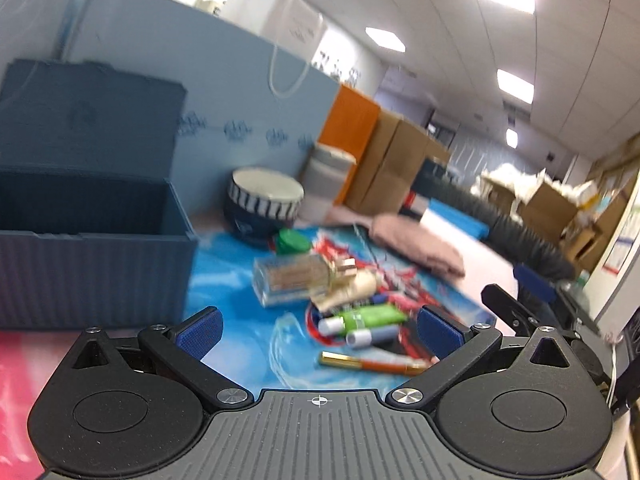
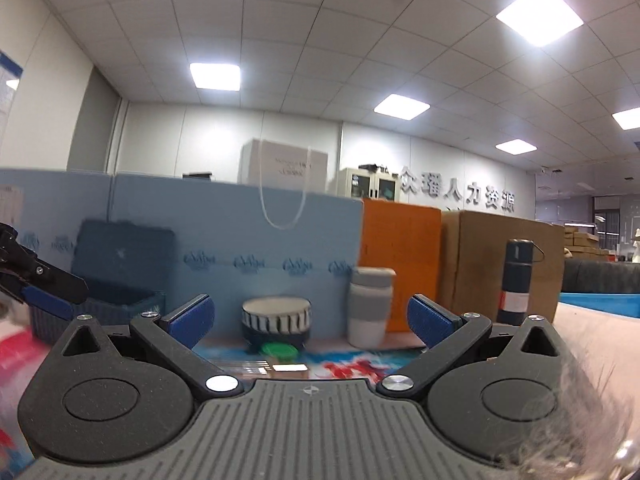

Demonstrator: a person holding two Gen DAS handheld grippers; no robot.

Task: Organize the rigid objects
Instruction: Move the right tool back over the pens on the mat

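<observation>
A pile of small items lies on a blue patterned mat point(image 1: 240, 280): a clear perfume bottle point(image 1: 288, 284), a green tube point(image 1: 368, 318), a blue-grey tube point(image 1: 372, 337), an orange and gold pen point(image 1: 372, 363) and a green lid point(image 1: 294, 240). An open dark blue ribbed box point(image 1: 92, 264) stands at the left with its lid up. My left gripper point(image 1: 318, 330) hovers open just short of the pile, nothing between its fingers. My right gripper point(image 2: 310, 318) is open and empty, facing the striped bowl point(image 2: 276, 316). The right gripper point(image 1: 516, 300) also shows at the right of the left wrist view.
A striped bowl point(image 1: 264, 200) and a white-grey cup point(image 2: 370, 306) stand against a light blue partition point(image 2: 240, 232). An orange box point(image 2: 400, 264), a cardboard box point(image 2: 500, 264) and a dark flask point(image 2: 518, 280) stand at the right. A pink cloth point(image 1: 416, 244) lies beyond the mat.
</observation>
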